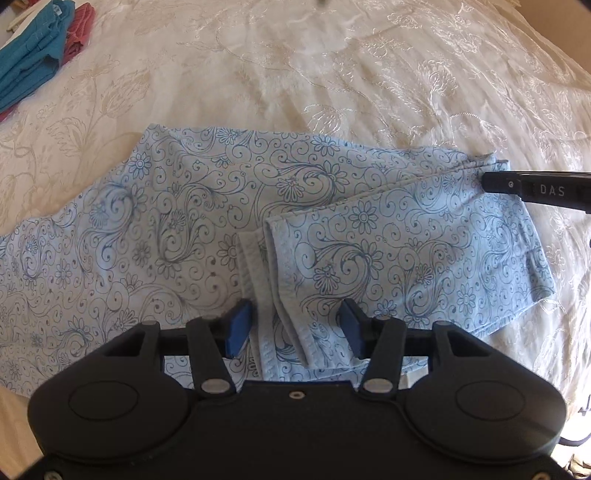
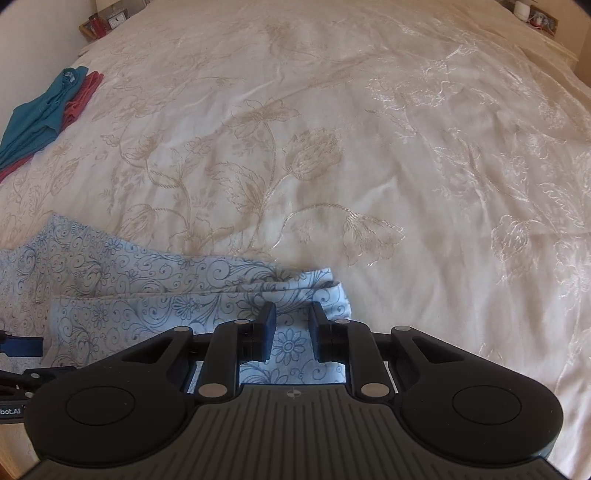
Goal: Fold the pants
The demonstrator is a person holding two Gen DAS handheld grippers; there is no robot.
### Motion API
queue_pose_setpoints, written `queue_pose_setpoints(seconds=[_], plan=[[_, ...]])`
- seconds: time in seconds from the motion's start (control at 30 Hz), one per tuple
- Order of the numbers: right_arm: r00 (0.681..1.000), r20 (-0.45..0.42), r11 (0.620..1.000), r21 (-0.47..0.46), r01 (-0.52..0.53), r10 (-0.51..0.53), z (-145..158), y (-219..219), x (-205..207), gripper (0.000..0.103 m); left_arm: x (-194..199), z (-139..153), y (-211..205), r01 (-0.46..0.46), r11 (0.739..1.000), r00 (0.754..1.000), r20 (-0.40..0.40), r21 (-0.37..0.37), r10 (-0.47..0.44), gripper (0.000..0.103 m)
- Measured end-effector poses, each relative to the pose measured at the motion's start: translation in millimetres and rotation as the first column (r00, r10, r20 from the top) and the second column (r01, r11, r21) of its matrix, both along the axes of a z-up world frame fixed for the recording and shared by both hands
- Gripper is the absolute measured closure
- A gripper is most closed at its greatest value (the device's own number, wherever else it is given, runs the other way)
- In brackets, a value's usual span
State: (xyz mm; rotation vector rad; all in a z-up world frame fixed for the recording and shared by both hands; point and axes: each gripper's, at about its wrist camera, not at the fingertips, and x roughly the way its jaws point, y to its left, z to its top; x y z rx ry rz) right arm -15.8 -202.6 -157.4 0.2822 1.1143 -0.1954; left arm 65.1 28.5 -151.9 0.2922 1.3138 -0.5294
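one patterned pants (image 1: 207, 206), two folded garments: teal (image 1: 29, 62), red (image 1: 79, 31).

pants (image 1: 207, 206): thin matt printed cloth under my jaws
bedspread (image 2: 369, 147): glossy embroidered cloth beyond my jaws

The pale blue pants (image 1: 207, 206) run off the left edge and vanish under the left tool's (image 1: 295, 325) body. The teal garment (image 1: 27, 62) is cropped there too, hiding most of the red one (image 1: 79, 31). Bedside clutter (image 2: 107, 20) stays too small to identify.
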Motion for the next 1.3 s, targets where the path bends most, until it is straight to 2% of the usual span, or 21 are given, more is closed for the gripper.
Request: queue_pose_setpoints(seconds=[0.17,0.4,0.53,0.67,0.97,1.03,1.1,1.2,1.3], plan=[[1.0,-0.02,1.0,0.007,-0.016,0.017,-9,-7,8,0.085,7,-3,1,-0.051,0.999,0.999,-0.013,0.01,0.051,0.042],[1.0,-0.009,1.0,0.01,-0.009,0.009,14,-1,-11,0.084,7,-1,6,-0.094,0.995,0.995,-0.018,0.034,0.095,0.042],[0.998,-0.052,0.999,0.009,-0.038,0.039,17,10,-26,0.083,8,-5,-1,-0.105,0.993,0.994,-0.015,0.054,0.106,0.042],[0.993,-0.107,0.998,-0.004,-0.057,0.057,2,22,-30,0.082,6,-7,-7,-0.11,0.991,0.994,-0.009,0.074,0.111,0.041],[0.994,-0.103,0.998,-0.046,0.038,-0.042,-5,32,-27,0.078,5,-11,-18,-0.146,0.985,0.989,0.015,0.089,0.145,0.038],[0.993,-0.091,0.997,-0.031,0.075,-0.077,-5,29,-31,0.077,2,-6,-19,-0.161,0.983,0.987,0.044,0.084,0.157,0.038],[0.994,-0.098,0.999,-0.023,0.044,-0.046,-5,27,-30,0.077,-4,8,-15,-0.19,0.978,0.977,0.111,0.084,0.181,0.038],[0.993,-0.12,1.0,-0.009,-0.005,0.004,-2,22,-28,0.078,-19,31,-10,-0.252,0.962,0.944,0.244,0.107,0.22,0.038],[0.992,-0.123,0.999,-0.023,-0.025,0.022,0,21,-31,0.078,-26,47,4,-0.292,0.954,0.933,0.24,0.063,0.27,0.035]])
